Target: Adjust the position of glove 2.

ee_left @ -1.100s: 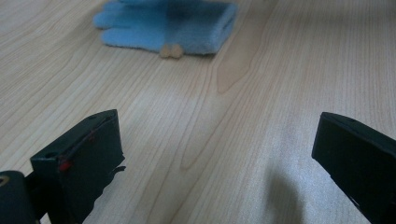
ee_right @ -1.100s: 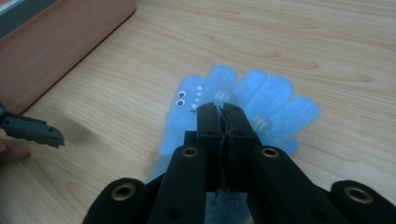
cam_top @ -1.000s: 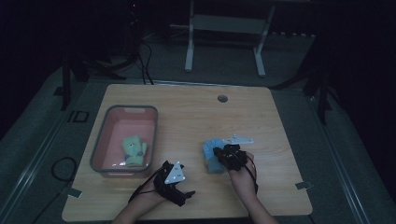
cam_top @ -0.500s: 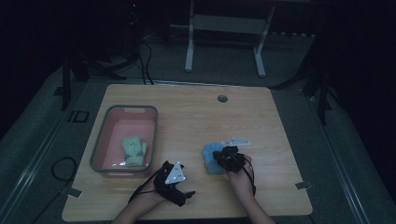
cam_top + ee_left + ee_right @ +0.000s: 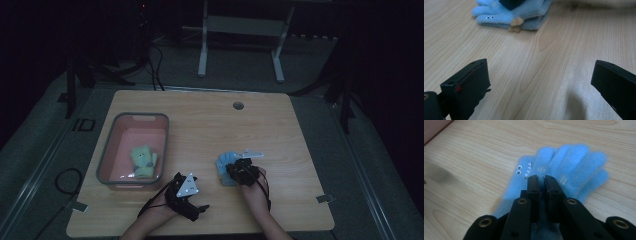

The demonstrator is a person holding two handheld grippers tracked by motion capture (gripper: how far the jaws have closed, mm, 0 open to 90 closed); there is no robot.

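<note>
The high view looks forward and down over the whole wooden table (image 5: 200,125) from afar. Each gripper view sits low and close above the tabletop, looking along its own jaws. All three views share the blue glove (image 5: 227,161) (image 5: 524,12) (image 5: 571,167).

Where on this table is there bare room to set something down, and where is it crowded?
Free: the far half of the table around the round hole, and the right side beyond the blue glove. Crowded: the near edge, where both hand-held grippers, left and right, work beside the pink bin holding a green glove.
</note>
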